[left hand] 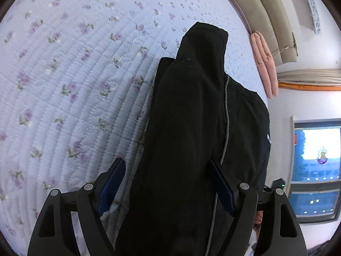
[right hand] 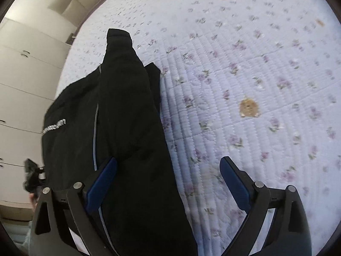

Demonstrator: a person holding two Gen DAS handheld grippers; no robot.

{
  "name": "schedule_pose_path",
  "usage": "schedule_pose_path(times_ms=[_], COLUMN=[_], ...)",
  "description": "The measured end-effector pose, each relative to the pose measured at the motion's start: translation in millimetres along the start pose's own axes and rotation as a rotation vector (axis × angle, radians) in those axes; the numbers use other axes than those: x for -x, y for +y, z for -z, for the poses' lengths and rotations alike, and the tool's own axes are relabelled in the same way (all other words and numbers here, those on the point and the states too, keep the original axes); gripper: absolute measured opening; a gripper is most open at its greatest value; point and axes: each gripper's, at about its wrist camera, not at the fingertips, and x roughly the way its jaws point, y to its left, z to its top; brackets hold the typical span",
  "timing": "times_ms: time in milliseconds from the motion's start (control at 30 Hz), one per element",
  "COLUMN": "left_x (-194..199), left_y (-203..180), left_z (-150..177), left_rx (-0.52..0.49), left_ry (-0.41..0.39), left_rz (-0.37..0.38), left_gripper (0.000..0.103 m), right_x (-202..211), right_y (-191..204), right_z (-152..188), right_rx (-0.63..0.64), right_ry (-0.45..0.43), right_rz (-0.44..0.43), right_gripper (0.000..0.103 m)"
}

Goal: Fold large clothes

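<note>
Your left gripper (left hand: 166, 183) stands wide open with the black garment (left hand: 191, 128) draped between its jaws, long axis running straight ahead over the quilted bed (left hand: 64, 85). Your right gripper (right hand: 168, 181) is equally open; the garment (right hand: 127, 117) crowds its left jaw, ungripped.

Black jacket (left hand: 191, 128) with grey piping and white lettering, pale blue quilt (left hand: 74, 74) beneath it sprigged with purple flowers, pink cushion (left hand: 264, 64) beyond it
</note>
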Motion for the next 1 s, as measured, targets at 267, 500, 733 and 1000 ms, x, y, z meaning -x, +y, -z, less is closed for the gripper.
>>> schedule_pose_path(times_ms=[267, 500, 733, 1000], left_x=[-16, -32, 0, 62], left_y=[0, -19, -72, -153], left_z=[-5, -3, 26, 72], left_rx=[0.03, -0.006, -0.133, -0.301], left_ry=[0.036, 0.015, -0.128, -0.226], left_rz=[0.099, 0.091, 0.036, 0.129], left_gripper=[0.082, 0.067, 0.027, 0.024], right_x=[-21, -51, -23, 48], right_y=[-14, -17, 0, 79], right_z=[-9, -21, -14, 29], right_rx=[0.039, 0.007, 0.124, 0.321], right_ry=[0.116, 0.141, 0.076, -0.035], right_rz=[-0.306, -0.434, -0.43, -0.411], right_gripper=[0.096, 0.064, 0.035, 0.033])
